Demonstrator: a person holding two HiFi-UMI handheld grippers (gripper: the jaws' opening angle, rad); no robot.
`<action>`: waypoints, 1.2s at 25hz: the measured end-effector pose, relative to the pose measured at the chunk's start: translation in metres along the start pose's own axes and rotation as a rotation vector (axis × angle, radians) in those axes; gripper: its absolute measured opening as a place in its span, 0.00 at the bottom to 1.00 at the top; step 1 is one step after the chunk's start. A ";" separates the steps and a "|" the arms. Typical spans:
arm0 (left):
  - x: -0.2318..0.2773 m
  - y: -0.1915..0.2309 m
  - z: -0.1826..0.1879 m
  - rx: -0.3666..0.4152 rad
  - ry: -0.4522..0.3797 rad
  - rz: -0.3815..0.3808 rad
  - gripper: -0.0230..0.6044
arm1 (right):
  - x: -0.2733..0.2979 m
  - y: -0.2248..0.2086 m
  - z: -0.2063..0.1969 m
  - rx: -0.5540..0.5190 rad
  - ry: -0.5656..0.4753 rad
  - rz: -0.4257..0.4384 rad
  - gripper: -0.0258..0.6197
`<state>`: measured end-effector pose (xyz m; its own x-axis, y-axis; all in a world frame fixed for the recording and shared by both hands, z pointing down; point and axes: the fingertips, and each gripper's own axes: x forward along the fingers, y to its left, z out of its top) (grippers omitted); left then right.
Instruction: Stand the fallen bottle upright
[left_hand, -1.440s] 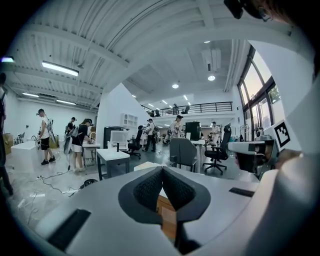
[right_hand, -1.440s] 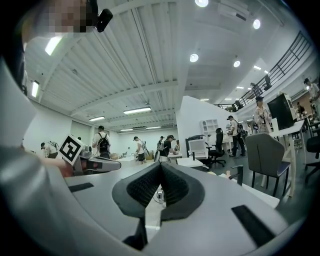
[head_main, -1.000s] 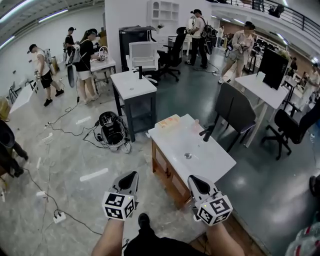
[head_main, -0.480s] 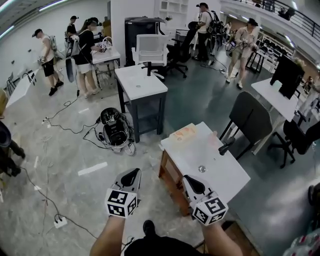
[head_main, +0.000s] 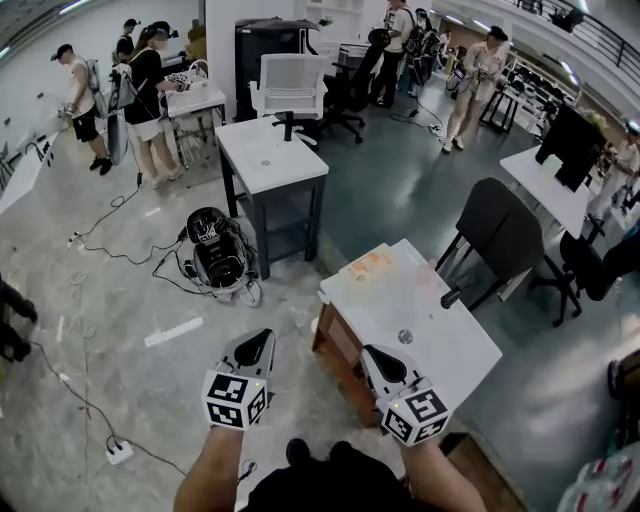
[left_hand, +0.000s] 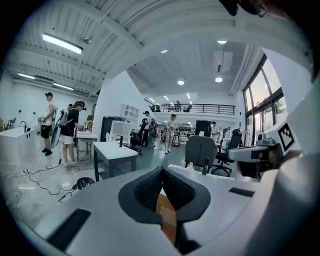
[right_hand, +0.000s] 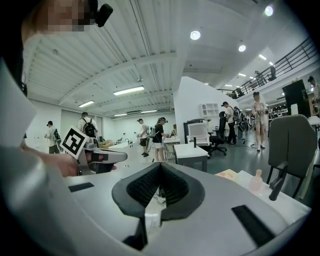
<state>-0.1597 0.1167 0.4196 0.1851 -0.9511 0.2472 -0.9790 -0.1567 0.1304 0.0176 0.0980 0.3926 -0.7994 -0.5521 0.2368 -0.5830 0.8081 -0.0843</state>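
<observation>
A small pale pink bottle stands on the far right part of the white table; in the right gripper view it looks upright. The left gripper view shows the bottle as a small pale shape on the table's far side. I cannot pick it out in the head view. My left gripper is held over the floor, left of the table's near corner, shut and empty. At the table's near edge my right gripper is also shut, with nothing in it. Both point forward and slightly downward.
An orange sheet lies at the table's far left corner. A grey chair stands behind the table. A second table, a black device and cables lie on the floor to the left. Several people stand farther back.
The view has travelled forward toward the white table, which now sits closer below me. Both grippers came along, side by side, and stayed shut.
</observation>
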 end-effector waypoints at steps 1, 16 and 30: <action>0.003 0.002 0.000 -0.001 0.001 -0.002 0.05 | 0.003 -0.002 -0.001 -0.001 0.005 -0.001 0.06; 0.088 0.038 0.005 -0.004 0.069 0.034 0.05 | 0.089 -0.066 0.007 0.002 0.017 0.072 0.06; 0.212 0.043 0.035 0.018 0.133 0.084 0.05 | 0.156 -0.199 0.003 0.073 0.034 0.095 0.06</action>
<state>-0.1658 -0.1007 0.4444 0.1110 -0.9177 0.3814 -0.9927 -0.0839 0.0871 0.0090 -0.1496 0.4430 -0.8467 -0.4658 0.2572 -0.5153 0.8383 -0.1782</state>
